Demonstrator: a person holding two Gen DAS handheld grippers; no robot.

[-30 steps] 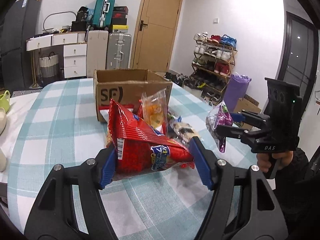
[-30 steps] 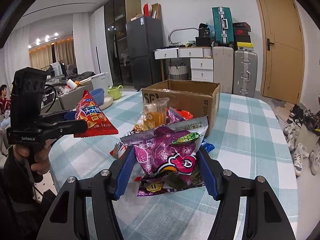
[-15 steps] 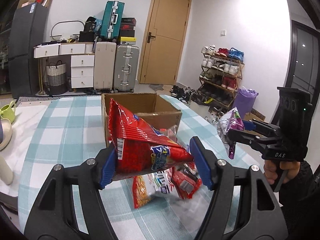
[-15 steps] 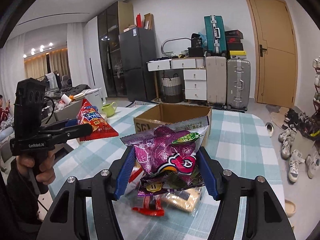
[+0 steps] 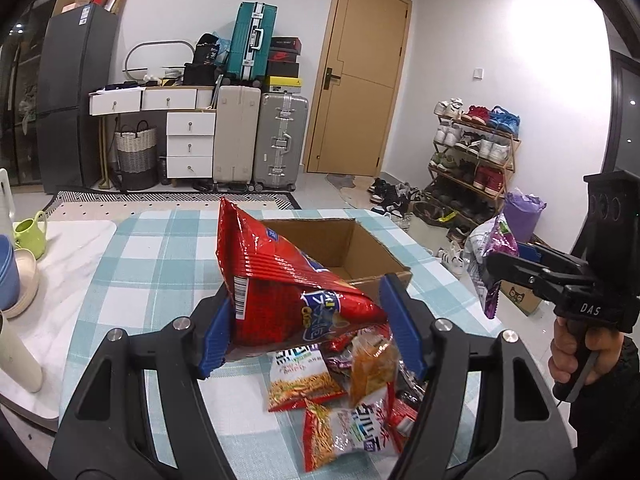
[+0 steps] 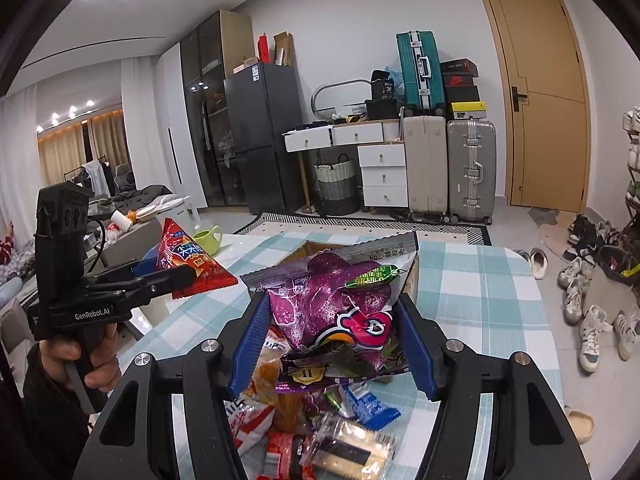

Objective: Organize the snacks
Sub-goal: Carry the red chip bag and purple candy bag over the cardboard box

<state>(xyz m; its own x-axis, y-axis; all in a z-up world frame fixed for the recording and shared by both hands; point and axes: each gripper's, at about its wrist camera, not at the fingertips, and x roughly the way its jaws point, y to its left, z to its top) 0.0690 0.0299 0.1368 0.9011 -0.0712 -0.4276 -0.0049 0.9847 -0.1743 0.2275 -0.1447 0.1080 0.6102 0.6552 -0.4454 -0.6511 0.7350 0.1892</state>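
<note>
Snacks, two bags aloft over the worktop (image 5: 132,264) pile: red chip bag (image 5: 288,292) clamped in left claw (image 5: 308,328), purple bag (image 6: 332,312) clamped in right claw (image 6: 334,340); step, carrying; next, release both over the open cardboard box (image 5: 360,248) on the far side.
</note>
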